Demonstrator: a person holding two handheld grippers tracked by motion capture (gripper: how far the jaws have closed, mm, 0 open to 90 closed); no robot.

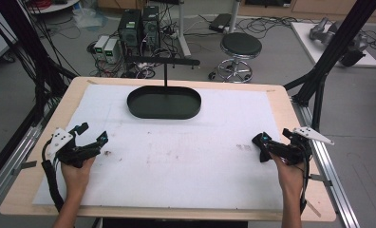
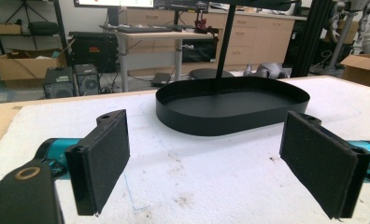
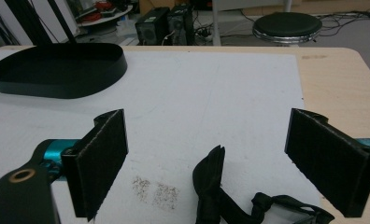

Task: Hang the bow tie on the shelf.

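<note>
**Both grippers open, strap sits at the right one**

Right gripper [image 3: 206, 135]: jaws spread wide, nothing pinched. Black strap [image 3: 211, 182] lying on the mat low between those jaws, nearer the left pad, touching neither. One end poking up and away along the gripper's line, the rest curling off toward the right jaw; exact shape hard to tell. Right hand far nearer than left.

Left gripper [image 2: 206, 135]: released too, empty, aimed at the black oval tray [image 2: 230, 119].

Tray at the far middle of the table, well apart from both grippers, upright post [image 1: 165, 76] with crossbar rising from it.

Surface: white mat [image 1: 176, 161], some brown smudges, over a wooden table [image 1: 281, 99]. Beyond: stool [image 1: 240, 47], computer towers [image 1: 138, 26], loose cables on grey floor.

Probably next: close down on the strap from the right.
</note>
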